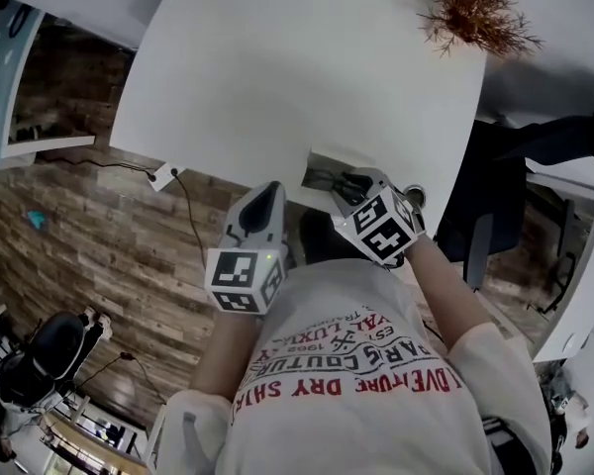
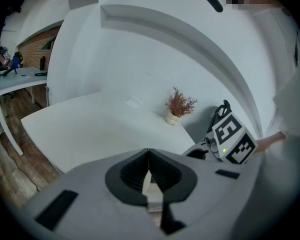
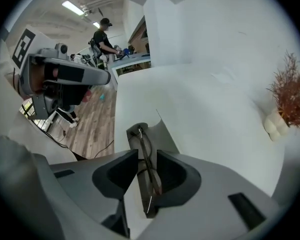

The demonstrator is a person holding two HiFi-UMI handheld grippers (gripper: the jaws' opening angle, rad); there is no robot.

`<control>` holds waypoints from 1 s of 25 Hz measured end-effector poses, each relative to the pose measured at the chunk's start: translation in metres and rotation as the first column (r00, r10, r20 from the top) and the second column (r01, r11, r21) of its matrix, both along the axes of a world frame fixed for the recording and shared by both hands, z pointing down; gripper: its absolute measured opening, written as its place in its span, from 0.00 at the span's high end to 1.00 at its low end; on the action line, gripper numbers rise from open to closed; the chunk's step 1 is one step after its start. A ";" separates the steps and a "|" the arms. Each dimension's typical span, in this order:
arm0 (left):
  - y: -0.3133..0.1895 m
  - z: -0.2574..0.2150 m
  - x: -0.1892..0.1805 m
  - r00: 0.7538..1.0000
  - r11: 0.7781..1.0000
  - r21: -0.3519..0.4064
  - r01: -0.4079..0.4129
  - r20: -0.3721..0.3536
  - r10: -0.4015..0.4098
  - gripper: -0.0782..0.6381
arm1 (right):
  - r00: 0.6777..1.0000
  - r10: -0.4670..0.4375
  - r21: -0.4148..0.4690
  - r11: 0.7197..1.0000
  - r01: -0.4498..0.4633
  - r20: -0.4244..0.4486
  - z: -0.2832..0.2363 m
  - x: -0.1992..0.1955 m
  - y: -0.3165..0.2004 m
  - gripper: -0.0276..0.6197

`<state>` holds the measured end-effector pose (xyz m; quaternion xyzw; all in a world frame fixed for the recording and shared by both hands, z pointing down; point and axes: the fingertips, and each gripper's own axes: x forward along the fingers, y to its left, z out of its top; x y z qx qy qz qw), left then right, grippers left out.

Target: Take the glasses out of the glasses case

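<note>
An open grey glasses case [image 1: 320, 169] lies at the near edge of the white table [image 1: 297, 67]. In the right gripper view the case [image 3: 165, 136] holds dark thin-framed glasses [image 3: 151, 176]. My right gripper [image 3: 142, 156] points steeply down over them, its jaws apart on either side of the frame, with a gap on each side. In the head view the right gripper [image 1: 345, 184] sits right over the case. My left gripper [image 1: 269, 194] hangs just left of the case off the table's edge. Its jaws [image 2: 149, 153] meet at the tips with nothing held.
A small dried plant [image 1: 475, 8] in a white pot stands at the far right of the table. A power strip [image 1: 161, 176] and its cable lie on the wooden floor at the left. A dark chair [image 1: 495, 216] stands at the right. A person [image 3: 102, 34] works far behind.
</note>
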<state>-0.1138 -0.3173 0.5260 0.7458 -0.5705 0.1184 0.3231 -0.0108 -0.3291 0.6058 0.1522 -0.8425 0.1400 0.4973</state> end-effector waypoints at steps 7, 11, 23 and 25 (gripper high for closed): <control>0.003 0.006 -0.005 0.999 0.999 -0.016 0.045 -0.001 -0.045 0.88 | 0.987 -0.139 -0.015 0.990 0.138 -0.080 0.016 -0.004 0.005 0.86; 0.004 0.007 -0.009 0.998 0.998 -0.021 0.062 -0.003 -0.062 0.88 | 0.982 -0.175 -0.038 0.984 0.173 -0.076 0.017 -0.008 0.005 0.89; -0.004 -0.013 0.000 0.999 0.999 0.030 0.035 -0.001 -0.035 0.88 | 0.976 -0.204 0.076 0.975 0.209 -0.075 -0.006 0.002 -0.010 0.92; -0.004 -0.019 0.000 1.000 0.999 0.047 0.024 0.004 -0.024 0.88 | 0.982 -0.182 0.106 0.977 0.187 -0.055 -0.017 0.001 -0.013 0.92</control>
